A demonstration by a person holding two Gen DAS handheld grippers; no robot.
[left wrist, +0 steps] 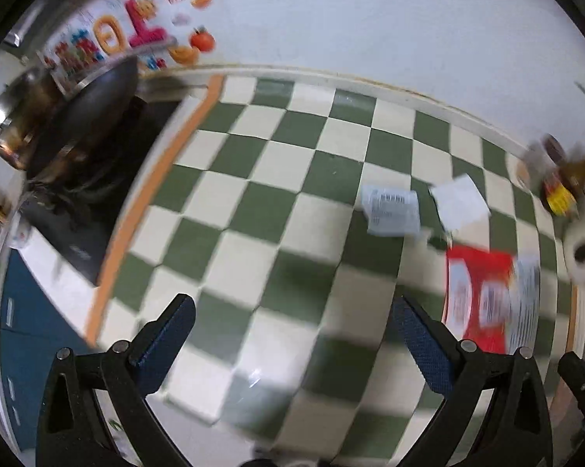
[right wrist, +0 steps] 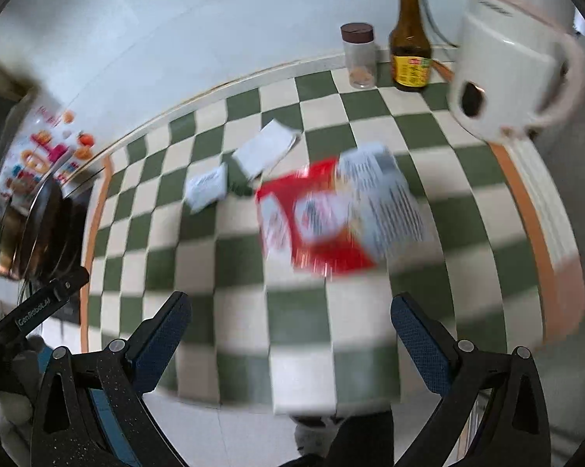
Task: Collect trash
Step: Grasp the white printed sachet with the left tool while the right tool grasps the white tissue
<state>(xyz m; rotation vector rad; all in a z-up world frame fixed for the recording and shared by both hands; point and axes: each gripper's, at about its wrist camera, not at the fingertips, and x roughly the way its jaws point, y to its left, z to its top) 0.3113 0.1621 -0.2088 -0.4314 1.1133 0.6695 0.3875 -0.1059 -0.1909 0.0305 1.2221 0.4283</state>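
Red wrapper (right wrist: 315, 214) lies flat on the checked counter (right wrist: 300, 334), straight ahead of the right gripper (right wrist: 290, 313) but off beside the left gripper (left wrist: 292, 317); both spread, empty.

Green-and-cream checked counter (right wrist: 304, 311) ahead, white wall (right wrist: 199, 19) beyond, dark hob (left wrist: 78, 210) far left, blurred.

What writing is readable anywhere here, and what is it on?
"GenRobot.AI": on the left gripper, seen from the right wrist view.
Red packet: print blurred, unreadable.
Small white sachet: print blurred.
Brown bottle: yellow label too small.
Colourful wall sticker: blurred.
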